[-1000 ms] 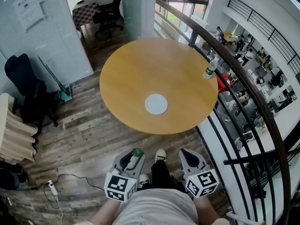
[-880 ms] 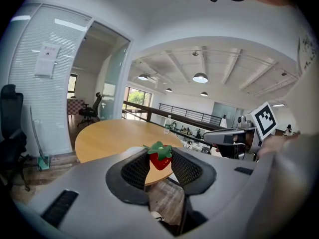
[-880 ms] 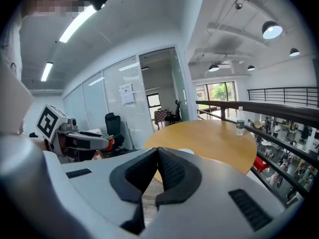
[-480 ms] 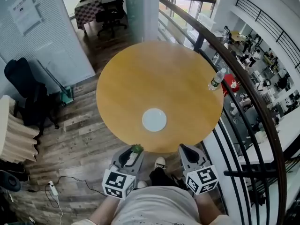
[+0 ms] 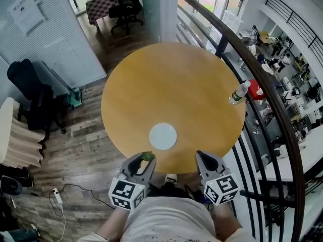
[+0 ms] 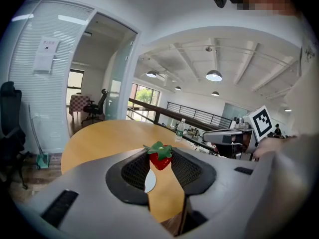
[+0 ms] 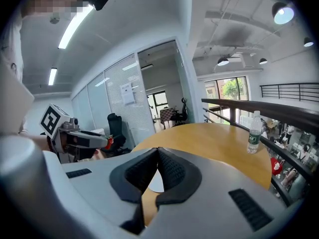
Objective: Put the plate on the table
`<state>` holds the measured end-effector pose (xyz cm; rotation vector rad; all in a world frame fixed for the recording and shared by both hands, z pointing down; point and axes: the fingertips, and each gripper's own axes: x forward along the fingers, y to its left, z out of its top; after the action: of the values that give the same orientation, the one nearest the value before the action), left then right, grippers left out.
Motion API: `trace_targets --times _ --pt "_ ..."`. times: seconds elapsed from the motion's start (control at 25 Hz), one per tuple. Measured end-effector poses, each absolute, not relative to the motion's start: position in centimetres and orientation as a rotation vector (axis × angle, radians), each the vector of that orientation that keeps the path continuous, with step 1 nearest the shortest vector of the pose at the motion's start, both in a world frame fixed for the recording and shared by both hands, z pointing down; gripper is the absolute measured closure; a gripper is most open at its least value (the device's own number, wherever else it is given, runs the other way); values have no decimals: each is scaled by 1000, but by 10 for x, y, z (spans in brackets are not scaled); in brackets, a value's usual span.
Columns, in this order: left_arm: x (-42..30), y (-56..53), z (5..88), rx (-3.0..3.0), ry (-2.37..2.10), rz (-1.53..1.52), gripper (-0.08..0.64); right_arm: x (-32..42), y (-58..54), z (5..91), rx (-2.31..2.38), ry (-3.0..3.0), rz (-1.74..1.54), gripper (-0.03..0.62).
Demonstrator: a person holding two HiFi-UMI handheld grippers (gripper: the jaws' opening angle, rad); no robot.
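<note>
A white plate (image 5: 163, 136) lies on the round wooden table (image 5: 171, 84), close to its near edge. My left gripper (image 5: 146, 159) hovers at that edge, just short of the plate, shut on a small red strawberry (image 5: 147, 156) with a green top. In the left gripper view the strawberry (image 6: 160, 160) sits pinched at the tips of the left gripper (image 6: 160, 154), and a sliver of the plate (image 6: 149, 181) shows below it. My right gripper (image 5: 201, 157) hangs level with the left, right of the plate. The right gripper (image 7: 158, 152) has its tips touching with nothing between them, and the plate (image 7: 156, 182) shows behind them.
A water bottle (image 5: 238, 93) stands at the table's right rim, against a dark railing (image 5: 267, 84). A black office chair (image 5: 30, 97) stands on the wooden floor at left. A cable with a plug (image 5: 55, 198) lies on the floor near my feet.
The table and plate have come closer in view. Both grippers have moved forward from over the floor to the table's near edge, with the strawberry still held in the left.
</note>
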<state>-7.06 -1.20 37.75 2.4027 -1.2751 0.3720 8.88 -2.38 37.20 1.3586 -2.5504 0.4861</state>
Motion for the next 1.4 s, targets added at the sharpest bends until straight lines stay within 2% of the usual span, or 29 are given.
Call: trace_targets --times 0.56,1.4 --pt "-87 -52 392 2406 -1167 461 411 87 -56 375 1459 -2462 536 566" --pt "-63 -118 473 2479 -955 742 411 64 -92 438 1460 -2383 643 566"
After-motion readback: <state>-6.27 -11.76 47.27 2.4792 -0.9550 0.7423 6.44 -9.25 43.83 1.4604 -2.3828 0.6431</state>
